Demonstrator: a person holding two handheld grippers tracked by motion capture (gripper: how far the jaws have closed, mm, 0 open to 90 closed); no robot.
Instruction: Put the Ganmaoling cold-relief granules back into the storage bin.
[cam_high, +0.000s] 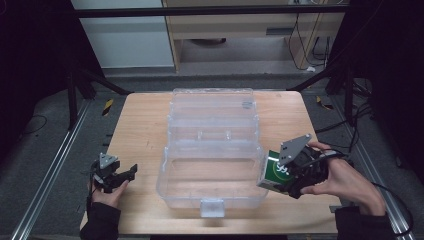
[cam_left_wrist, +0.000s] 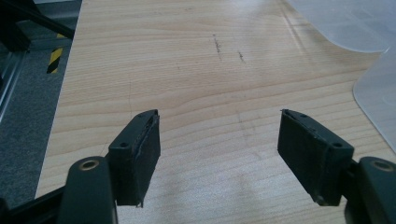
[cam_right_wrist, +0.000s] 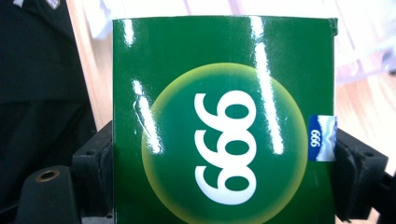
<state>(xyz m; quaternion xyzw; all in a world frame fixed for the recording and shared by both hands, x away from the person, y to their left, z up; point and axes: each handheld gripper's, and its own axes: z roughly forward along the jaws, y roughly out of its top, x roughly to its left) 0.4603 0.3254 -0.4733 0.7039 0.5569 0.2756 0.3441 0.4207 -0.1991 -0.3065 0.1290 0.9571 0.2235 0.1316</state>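
A green box (cam_high: 274, 171) printed with a yellow-ringed circle and white "999" hangs just off the right wall of a clear plastic case (cam_high: 212, 170). My right gripper (cam_high: 287, 175) is shut on the green box (cam_right_wrist: 224, 121), its black jaws pressing both sides; the box blocks most of the right gripper view. The case lies open in the middle of the wooden table (cam_high: 140, 130), with its lid (cam_high: 212, 107) folded back and the near tray showing nothing inside. My left gripper (cam_high: 131, 172) rests low at the table's front left, open, with bare wood (cam_left_wrist: 219, 140) between its fingers.
Part of the clear case (cam_left_wrist: 378, 88) edges into the left gripper view at the right. Metal rails (cam_high: 45, 180) run along both sides of the table. Cables (cam_high: 350, 120) lie on the floor at the right, and a cabinet (cam_high: 240, 30) stands beyond the far edge.
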